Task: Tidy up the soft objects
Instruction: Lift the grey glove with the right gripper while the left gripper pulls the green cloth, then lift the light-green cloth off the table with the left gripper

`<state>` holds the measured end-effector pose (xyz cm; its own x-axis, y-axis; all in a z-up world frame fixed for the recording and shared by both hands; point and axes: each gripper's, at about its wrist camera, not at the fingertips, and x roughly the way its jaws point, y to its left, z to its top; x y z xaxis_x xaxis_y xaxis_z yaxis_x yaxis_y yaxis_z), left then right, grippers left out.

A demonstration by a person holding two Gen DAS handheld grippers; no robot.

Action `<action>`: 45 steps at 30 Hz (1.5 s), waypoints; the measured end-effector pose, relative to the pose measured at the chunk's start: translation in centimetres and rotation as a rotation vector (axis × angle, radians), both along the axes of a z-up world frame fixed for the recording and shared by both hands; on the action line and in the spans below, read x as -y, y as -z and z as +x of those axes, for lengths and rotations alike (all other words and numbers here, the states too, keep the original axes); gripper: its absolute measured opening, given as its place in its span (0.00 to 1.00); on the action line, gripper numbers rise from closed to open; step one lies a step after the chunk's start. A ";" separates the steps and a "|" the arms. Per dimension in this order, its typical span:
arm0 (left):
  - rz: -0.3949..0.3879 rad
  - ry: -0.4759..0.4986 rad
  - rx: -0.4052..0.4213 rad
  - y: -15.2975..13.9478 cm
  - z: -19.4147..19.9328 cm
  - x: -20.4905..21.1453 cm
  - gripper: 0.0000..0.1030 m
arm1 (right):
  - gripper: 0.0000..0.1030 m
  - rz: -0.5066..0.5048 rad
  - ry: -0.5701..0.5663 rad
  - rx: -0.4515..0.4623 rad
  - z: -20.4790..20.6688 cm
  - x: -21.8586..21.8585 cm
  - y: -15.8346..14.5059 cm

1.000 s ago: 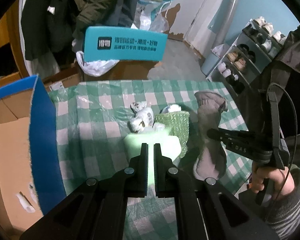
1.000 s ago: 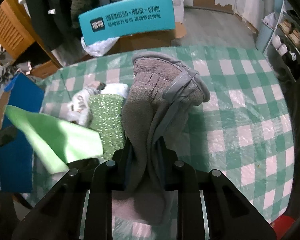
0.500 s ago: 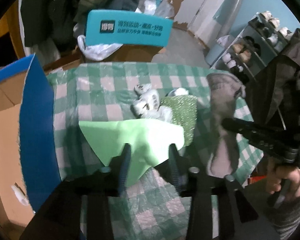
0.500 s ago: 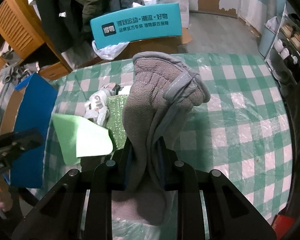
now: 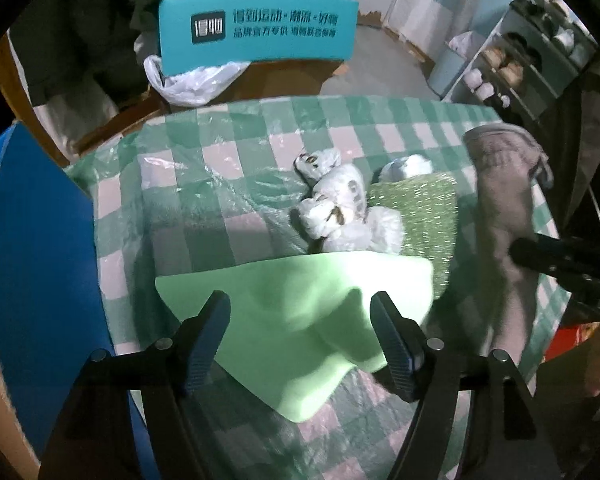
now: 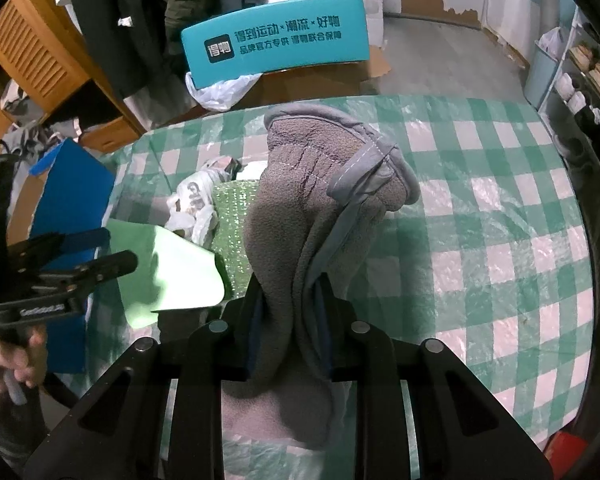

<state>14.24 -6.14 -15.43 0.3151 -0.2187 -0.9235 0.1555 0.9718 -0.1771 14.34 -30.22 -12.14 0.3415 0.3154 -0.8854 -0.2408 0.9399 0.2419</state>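
A light green cloth (image 5: 292,288) lies spread on the green checked table (image 5: 204,184). My left gripper (image 5: 300,304) hovers just over its near part. The jaws are opening wide, and the pads do not press the cloth between them. In the right wrist view the same cloth (image 6: 172,272) sits at the left beside the left gripper (image 6: 116,250). My right gripper (image 6: 290,300) is shut on a grey fleece glove (image 6: 324,184), held upright above the table. That glove (image 5: 504,200) also shows at the right of the left wrist view.
A white plush toy (image 5: 340,208) and a glittery green pad (image 5: 420,216) lie mid-table behind the cloth. A blue-lined cardboard box (image 5: 40,260) stands open at the left edge. Behind the table are a teal box (image 5: 260,24), plastic bags and a shoe rack (image 5: 520,64).
The left jaws went from shut on the green cloth to wide apart, and the cloth dropped and spread on the table. The left gripper sank lower. The right gripper kept still with the glove.
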 end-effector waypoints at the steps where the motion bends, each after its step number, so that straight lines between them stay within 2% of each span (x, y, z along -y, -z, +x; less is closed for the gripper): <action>1: 0.001 -0.003 -0.010 0.4 0.2 -0.1 0.72 | 0.22 0.000 0.001 -0.002 0.0 0.1 0.1; 4: 0.006 -0.012 -0.017 0.8 0.7 -0.2 0.72 | 0.22 -0.001 0.006 -0.012 0.2 0.3 0.5; 9: 0.088 0.005 -0.015 1.4 1.0 -0.1 0.72 | 0.22 -0.001 0.012 -0.031 0.5 0.6 1.1; 13: 0.110 0.006 -0.034 2.2 1.1 -0.4 0.72 | 0.22 0.005 0.010 -0.038 0.6 0.5 1.3; 19: 0.152 0.039 -0.013 2.3 0.6 0.5 0.77 | 0.23 0.016 0.005 -0.036 0.6 0.3 1.1; 23: 0.191 0.059 0.009 2.6 0.0 1.4 0.77 | 0.23 0.015 0.007 -0.036 0.7 0.3 1.1; 26: 0.214 0.076 0.023 2.7 -0.3 2.0 0.69 | 0.23 0.013 0.011 -0.038 0.7 0.3 1.1; 28: 0.251 0.084 0.036 2.7 -0.6 2.4 0.51 | 0.23 0.012 0.015 -0.038 0.7 0.4 1.1; 30: 0.280 0.092 0.050 2.8 -0.9 2.7 0.40 | 0.25 0.012 0.018 -0.037 0.6 0.5 1.0; 31: 0.284 0.095 0.054 2.8 -1.1 2.9 0.31 | 0.25 0.013 0.020 -0.036 0.6 0.5 0.9; 32: 0.285 0.098 0.056 2.8 -1.3 3.0 0.27 | 0.25 0.013 0.022 -0.035 0.6 0.6 0.8; 33: 0.281 0.103 0.054 2.8 -1.5 3.1 0.16 | 0.25 0.013 0.024 -0.035 0.6 0.6 0.8; 34: 0.273 0.104 0.051 2.9 -1.6 3.1 0.09 | 0.25 0.013 0.026 -0.036 0.6 0.7 0.8; 38: 0.197 0.092 0.023 3.0 -2.0 3.0 0.04 | 0.25 0.011 0.029 -0.033 0.6 0.7 0.7; 41: 0.088 0.078 -0.020 2.7 -2.2 2.3 0.04 | 0.25 0.010 0.027 -0.030 0.5 0.6 0.5; 44: 0.074 0.076 -0.044 2.2 -2.6 2.0 0.05 | 0.25 0.014 0.029 -0.026 0.4 0.8 0.4; 45: 0.080 0.068 -0.053 1.9 -2.8 1.8 0.10 | 0.25 0.014 0.030 -0.025 0.3 0.8 0.3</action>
<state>11.40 -7.94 -17.36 0.2526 -0.1631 -0.9537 0.2138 0.9707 -0.1094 14.68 -31.03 -12.47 0.3291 0.3178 -0.8892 -0.2058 0.9432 0.2609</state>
